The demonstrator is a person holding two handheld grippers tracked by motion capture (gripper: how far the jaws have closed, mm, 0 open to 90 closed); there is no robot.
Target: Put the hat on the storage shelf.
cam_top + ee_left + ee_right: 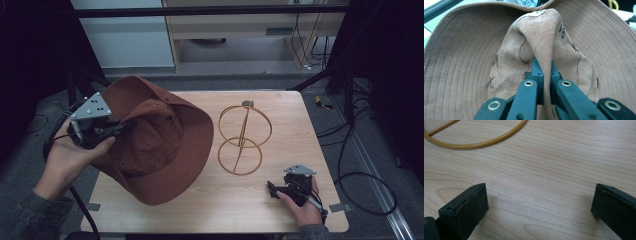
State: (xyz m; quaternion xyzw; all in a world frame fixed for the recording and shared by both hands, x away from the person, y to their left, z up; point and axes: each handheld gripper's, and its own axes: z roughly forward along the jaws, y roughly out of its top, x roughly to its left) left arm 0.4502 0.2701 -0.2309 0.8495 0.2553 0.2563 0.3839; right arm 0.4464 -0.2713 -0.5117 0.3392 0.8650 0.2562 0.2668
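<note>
A rust-brown brimmed hat (160, 140) hangs tilted over the table's left half, its lower brim near the front edge. My left gripper (120, 128) is shut on a fold of the hat's crown (544, 45), which stands pinched between the two black jaws. A gold wire stand (243, 137) made of two rings on a slanted rod rests at the table's middle right. My right gripper (272, 189) lies near the front right corner, open, with bare wood between its jaws. An arc of the wire stand (474, 142) crosses the top of the right gripper view.
The light wooden table (225, 210) has bare wood in front of the wire stand. Dark frame posts and cables (350, 170) run on the floor to the right. A cabinet (240, 30) stands beyond the far edge.
</note>
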